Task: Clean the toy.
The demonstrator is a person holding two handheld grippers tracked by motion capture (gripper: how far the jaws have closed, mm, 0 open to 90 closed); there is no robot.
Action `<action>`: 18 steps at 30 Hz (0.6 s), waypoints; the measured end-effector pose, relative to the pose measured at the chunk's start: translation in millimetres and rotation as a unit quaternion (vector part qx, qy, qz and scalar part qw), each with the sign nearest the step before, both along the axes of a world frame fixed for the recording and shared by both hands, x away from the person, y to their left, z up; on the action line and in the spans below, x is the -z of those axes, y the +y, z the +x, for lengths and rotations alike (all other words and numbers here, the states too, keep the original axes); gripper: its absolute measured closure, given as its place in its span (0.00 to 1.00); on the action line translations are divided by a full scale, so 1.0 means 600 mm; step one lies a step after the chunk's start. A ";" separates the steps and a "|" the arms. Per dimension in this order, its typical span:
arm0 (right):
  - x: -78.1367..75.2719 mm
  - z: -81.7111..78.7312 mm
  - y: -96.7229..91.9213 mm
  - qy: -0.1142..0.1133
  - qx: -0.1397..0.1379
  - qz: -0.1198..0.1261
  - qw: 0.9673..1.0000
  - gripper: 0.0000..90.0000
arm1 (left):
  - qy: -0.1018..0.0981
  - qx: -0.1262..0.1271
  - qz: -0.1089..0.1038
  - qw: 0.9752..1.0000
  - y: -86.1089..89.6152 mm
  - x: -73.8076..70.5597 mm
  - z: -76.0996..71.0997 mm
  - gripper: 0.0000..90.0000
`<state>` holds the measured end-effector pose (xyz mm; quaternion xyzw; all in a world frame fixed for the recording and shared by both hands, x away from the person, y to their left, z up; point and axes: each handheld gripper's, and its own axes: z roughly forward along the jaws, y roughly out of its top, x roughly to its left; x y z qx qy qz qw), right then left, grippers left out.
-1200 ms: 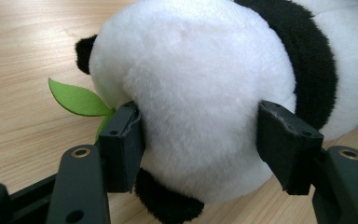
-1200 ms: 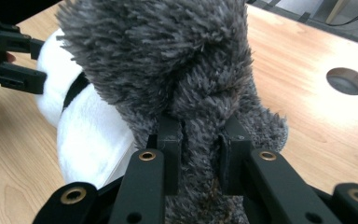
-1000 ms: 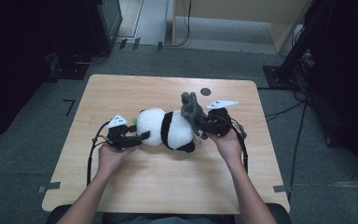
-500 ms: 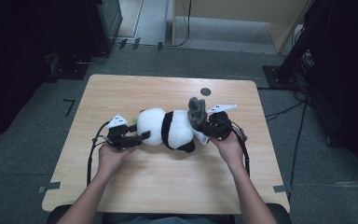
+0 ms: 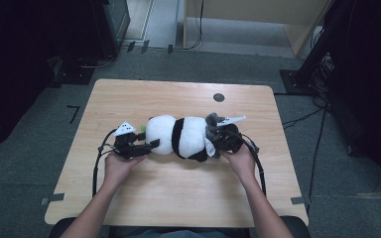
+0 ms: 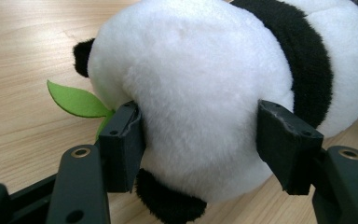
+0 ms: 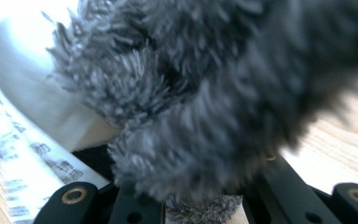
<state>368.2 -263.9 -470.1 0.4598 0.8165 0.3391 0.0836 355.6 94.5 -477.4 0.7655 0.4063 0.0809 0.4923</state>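
Lowered since a second ago, my right gripper [image 5: 217,136] has brought the grey furry toy [image 5: 212,122] down against the panda's end, and its jaws are pinched nearly together on that grey fur. My left gripper [image 5: 146,146] clamps the white head of the panda plush [image 5: 181,136], lying mid-table [image 5: 178,196]. To do this well I would keep both grips firm and settle gently; I count one panda, one green leaf [image 6: 77,100], one grey toy, one dark disc [image 5: 219,97] farther back.

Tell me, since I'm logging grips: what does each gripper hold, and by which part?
The left gripper clamps the plush panda by its white head end. The right gripper is shut on the grey furry piece at the panda's other end.
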 end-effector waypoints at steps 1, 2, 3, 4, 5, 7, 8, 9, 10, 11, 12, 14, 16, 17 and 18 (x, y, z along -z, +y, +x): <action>0.001 0.001 -0.001 -0.001 -0.001 -0.002 1.000 0.84 | 0.000 0.000 0.000 1.000 0.000 0.000 0.000 0.40; 0.002 0.002 -0.002 0.000 -0.002 -0.003 1.000 0.84 | 0.000 0.001 0.001 1.000 0.000 0.000 0.000 0.40; 0.004 0.003 -0.003 0.003 -0.002 -0.005 1.000 0.84 | -0.001 0.001 0.000 1.000 0.000 0.000 0.000 0.40; 0.006 0.004 -0.003 0.004 -0.004 -0.007 1.000 0.84 | 0.000 0.001 -0.001 1.000 0.000 0.001 0.000 0.40; 0.007 0.005 -0.003 0.007 -0.002 -0.010 1.000 0.84 | 0.000 0.001 -0.001 1.000 0.001 0.000 0.000 0.40; 0.007 0.005 -0.004 0.008 -0.002 -0.010 1.000 0.84 | 0.000 0.001 0.000 1.000 0.001 0.001 0.000 0.40; 0.004 0.005 -0.005 0.007 -0.001 -0.011 1.000 0.84 | 0.000 0.001 0.000 1.000 0.001 0.001 0.000 0.40; 0.003 0.004 -0.006 0.006 -0.001 -0.011 1.000 0.84 | 0.001 0.001 0.001 1.000 0.002 0.001 0.000 0.40; 0.001 0.005 -0.008 0.004 -0.001 -0.013 1.000 0.84 | 0.001 0.001 0.001 1.000 0.002 0.001 0.000 0.40; -0.001 0.004 -0.011 0.004 0.002 -0.012 1.000 0.84 | 0.001 0.001 0.001 1.000 0.002 0.001 0.000 0.40; -0.003 0.004 -0.014 0.003 0.004 -0.012 1.000 0.84 | 0.001 0.001 0.000 1.000 0.002 0.001 0.001 0.40; -0.008 0.002 -0.023 0.001 0.013 -0.003 1.000 0.84 | 0.001 0.002 0.000 1.000 0.002 0.001 0.001 0.40; -0.015 0.001 -0.030 -0.003 0.020 0.000 1.000 0.84 | 0.001 0.003 0.002 1.000 0.003 0.000 0.001 0.40; -0.020 0.000 -0.034 -0.009 0.021 0.003 1.000 0.84 | 0.000 0.002 0.002 1.000 0.002 0.000 0.001 0.40; -0.025 -0.001 -0.037 -0.018 0.023 0.009 1.000 0.84 | -0.001 0.002 0.003 1.000 0.002 -0.001 0.001 0.40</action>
